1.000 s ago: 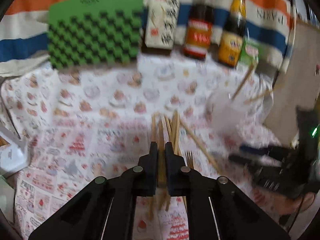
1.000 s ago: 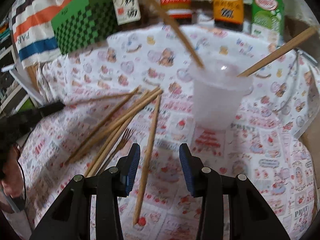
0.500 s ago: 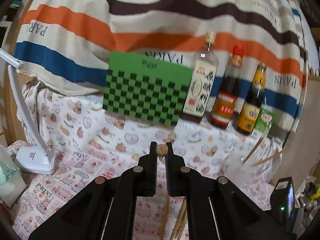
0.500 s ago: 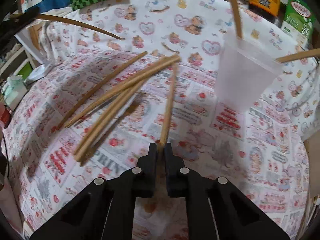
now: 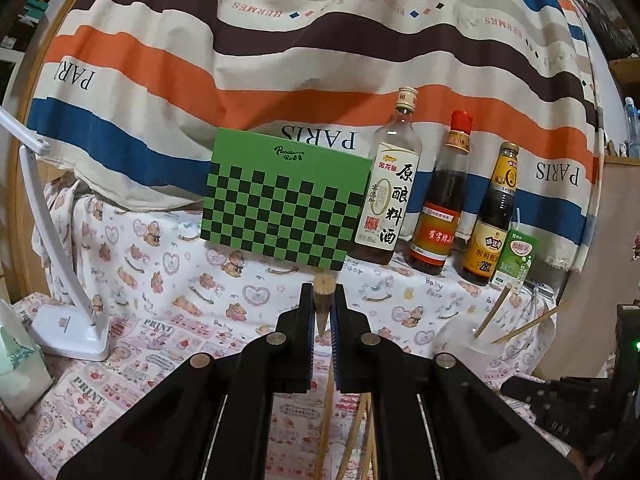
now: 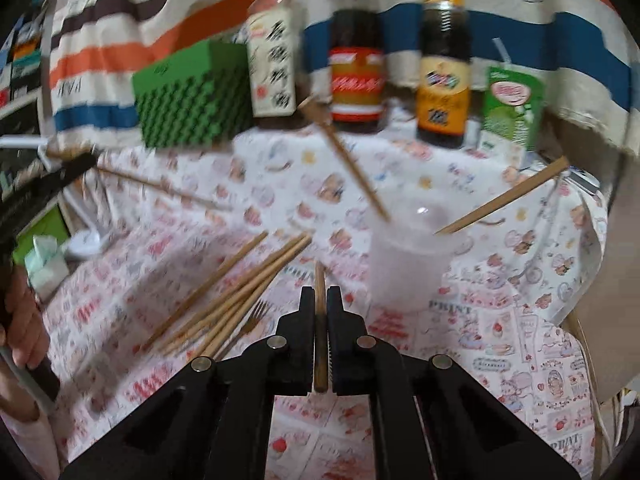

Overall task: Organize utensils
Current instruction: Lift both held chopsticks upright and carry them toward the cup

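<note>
- Left gripper [image 5: 322,308]: fingers pinched tight on one wooden chopstick [image 5: 323,285], gripped close to its thick end so the long thin part hung down below the jaws. Judged reason: a grip near the top lets the tip be steered into the cup.
- Right gripper [image 6: 320,308]: fingers pressed together on a second chopstick [image 6: 320,280], which ran lengthwise between the pads and poked out ahead toward the cup.
- Plastic cup [image 6: 408,264]: translucent, upright on the patterned tablecloth [image 6: 500,340], just ahead and right of the right gripper; two chopsticks already leaned out of it. Judged role: the collecting vessel.
- Loose chopsticks [image 6: 240,292]: a fanned pile on the cloth, left of the right gripper, a small fork [image 6: 256,314] among them; not yet sorted.
- Back row: green checkered box [image 5: 288,204], three sauce bottles [image 5: 440,200], green carton [image 5: 516,260]; well apart from the work.
- Change, one second back: the right jaws had stood open astride a chopstick lying flat; that stick was now clamped and off the cloth. The left gripper, then low over the pile and already holding its stick, now pointed near level at the backdrop.
</note>
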The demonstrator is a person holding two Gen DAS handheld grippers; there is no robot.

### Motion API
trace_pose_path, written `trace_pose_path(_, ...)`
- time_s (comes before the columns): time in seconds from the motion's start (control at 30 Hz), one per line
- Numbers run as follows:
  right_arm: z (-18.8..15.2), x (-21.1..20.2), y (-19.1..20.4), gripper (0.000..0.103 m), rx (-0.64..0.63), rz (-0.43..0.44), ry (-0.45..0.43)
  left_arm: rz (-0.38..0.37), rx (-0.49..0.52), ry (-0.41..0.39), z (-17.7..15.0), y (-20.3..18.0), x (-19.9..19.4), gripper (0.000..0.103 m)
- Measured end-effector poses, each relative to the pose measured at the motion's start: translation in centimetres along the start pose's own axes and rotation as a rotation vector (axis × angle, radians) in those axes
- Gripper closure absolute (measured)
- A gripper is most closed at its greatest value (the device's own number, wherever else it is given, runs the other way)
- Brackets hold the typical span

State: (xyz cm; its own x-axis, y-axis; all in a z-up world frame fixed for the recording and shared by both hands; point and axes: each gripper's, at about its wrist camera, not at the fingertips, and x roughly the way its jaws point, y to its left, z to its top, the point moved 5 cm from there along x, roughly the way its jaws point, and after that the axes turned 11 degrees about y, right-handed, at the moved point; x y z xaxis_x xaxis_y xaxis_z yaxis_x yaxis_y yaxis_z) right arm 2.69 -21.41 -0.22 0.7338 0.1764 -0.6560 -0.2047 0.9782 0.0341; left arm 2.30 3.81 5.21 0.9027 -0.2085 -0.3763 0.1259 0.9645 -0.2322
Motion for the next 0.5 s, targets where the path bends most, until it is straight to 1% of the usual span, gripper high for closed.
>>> trace_pose_path(0.03,0.1,-0.3,-0.3,0.097,0.012,0.011,-0.014,-0.008,-0.005,-0.001,0.0,0.1,-0.1,0.097)
trace_pose_path(0.07,0.3,-1.0,-0.6,0.097,0.027,0.032,-0.047,-0.023,-0.008,-0.001,0.0,0.1,-0.1,0.097)
trace_pose_path(0.13,0.8,-2.4,-0.9,0.097,0.035,0.045,-0.110,-0.039,-0.015,-0.008,0.1,0.1,-0.3,0.097)
trace_pose_path(0.23,1.2,-4.8,-1.2,0.097,0.047,0.057,-0.219,-0.011,-0.014,-0.025,0.1,0.0,-0.6,0.097)
trace_pose_path(0.27,1.4,-5.4,-1.5,0.097,0.050,0.060,-0.244,-0.010,-0.015,-0.025,0.1,0.1,-0.6,0.097)
trace_pose_path(0.4,1.9,-8.5,-3.2,0.097,0.092,0.014,-0.359,-0.015,-0.028,-0.012,0.0,0.2,-0.2,0.097)
trace_pose_path(0.5,2.0,-10.6,-5.1,0.097,0.158,0.029,-0.453,-0.025,-0.027,-0.006,-0.1,0.2,0.0,0.097)
